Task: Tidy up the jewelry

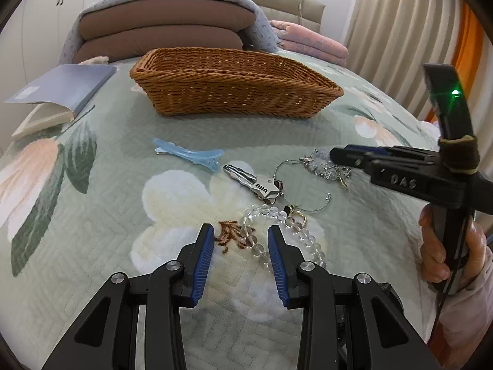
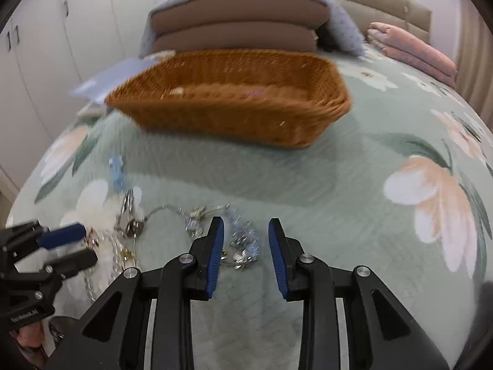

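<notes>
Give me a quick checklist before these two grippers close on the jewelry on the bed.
1. Left gripper open over the clear bead bracelet: ok, beads lie between its fingers.
2. Right gripper open over the crystal charm piece: ok, nothing pinched.
3. Silver hair clip clear of both grips: cannot tell, it lies against the bracelet and the wire hoop.
4. Wicker basket reachable and unobstructed: ok.
5. Basket contents: cannot tell, the right wrist view is blurred.
6. Blue hair clip apart from the tangle: ok.
</notes>
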{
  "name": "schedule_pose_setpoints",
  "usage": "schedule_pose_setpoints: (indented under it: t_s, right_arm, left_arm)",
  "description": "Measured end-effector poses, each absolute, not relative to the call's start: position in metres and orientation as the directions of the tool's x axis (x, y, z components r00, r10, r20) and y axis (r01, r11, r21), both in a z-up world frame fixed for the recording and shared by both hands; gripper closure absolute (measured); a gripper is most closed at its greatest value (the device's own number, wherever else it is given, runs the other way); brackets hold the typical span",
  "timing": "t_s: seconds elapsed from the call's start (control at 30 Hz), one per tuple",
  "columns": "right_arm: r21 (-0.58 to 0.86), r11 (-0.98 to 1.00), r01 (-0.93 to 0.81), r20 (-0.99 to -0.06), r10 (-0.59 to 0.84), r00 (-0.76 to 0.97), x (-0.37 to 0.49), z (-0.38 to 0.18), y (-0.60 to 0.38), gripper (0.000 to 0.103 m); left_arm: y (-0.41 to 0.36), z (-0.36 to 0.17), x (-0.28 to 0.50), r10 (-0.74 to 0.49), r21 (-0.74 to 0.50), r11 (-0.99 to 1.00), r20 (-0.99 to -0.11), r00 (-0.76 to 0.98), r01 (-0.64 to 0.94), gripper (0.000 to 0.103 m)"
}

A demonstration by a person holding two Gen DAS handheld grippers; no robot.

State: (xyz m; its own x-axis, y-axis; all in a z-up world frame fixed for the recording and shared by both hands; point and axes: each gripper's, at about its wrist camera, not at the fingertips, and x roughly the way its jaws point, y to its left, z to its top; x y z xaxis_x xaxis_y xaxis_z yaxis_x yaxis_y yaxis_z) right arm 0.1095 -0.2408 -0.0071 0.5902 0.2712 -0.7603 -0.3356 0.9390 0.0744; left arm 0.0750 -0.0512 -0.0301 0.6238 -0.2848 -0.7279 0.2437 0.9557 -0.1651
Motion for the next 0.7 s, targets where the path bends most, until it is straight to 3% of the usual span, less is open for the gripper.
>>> schedule_pose_setpoints:
  t_s: [0.13, 0.2, 0.33, 0.4, 0.47, 0.7]
  right_arm:
    - [-0.005, 0.937, -0.348, -0.769, 0.219, 0.600, 0.109, -0.011, -0.227, 0.072]
    - [-0.008, 0.934, -0.357, -0.769, 0.223, 0.599, 0.109, -0.013, -0.224, 0.086]
    - [-0.016, 0.930, -0.366, -0.757, 0.228, 0.612, 0.104, -0.013, -0.223, 0.086]
    - [0.006, 0.930, -0.367, -0.752, 0.246, 0.612, 0.103, -0.012, -0.227, 0.086]
    - [0.048, 0.930, -0.364, -0.742, 0.277, 0.610, 0.103, -0.011, -0.234, 0.086]
    - [0.200, 0.915, -0.352, -0.662, 0.391, 0.639, 0.098, 0.004, -0.268, 0.093]
  left_arm:
    - [-0.056, -0.030, 0.075, -0.268, -0.141, 0.959, -0.731, 0.628, 0.244, 0.066]
    - [-0.058, -0.030, 0.075, -0.257, -0.124, 0.961, -0.733, 0.630, 0.248, 0.066]
    - [-0.060, -0.032, 0.077, -0.258, -0.118, 0.959, -0.739, 0.622, 0.257, 0.076]
    - [-0.063, -0.032, 0.076, -0.259, -0.107, 0.957, -0.738, 0.624, 0.270, 0.091]
    - [-0.065, -0.032, 0.074, -0.261, -0.100, 0.955, -0.736, 0.625, 0.280, 0.094]
    - [-0.052, -0.029, 0.072, -0.300, -0.156, 0.949, -0.707, 0.640, 0.272, 0.095]
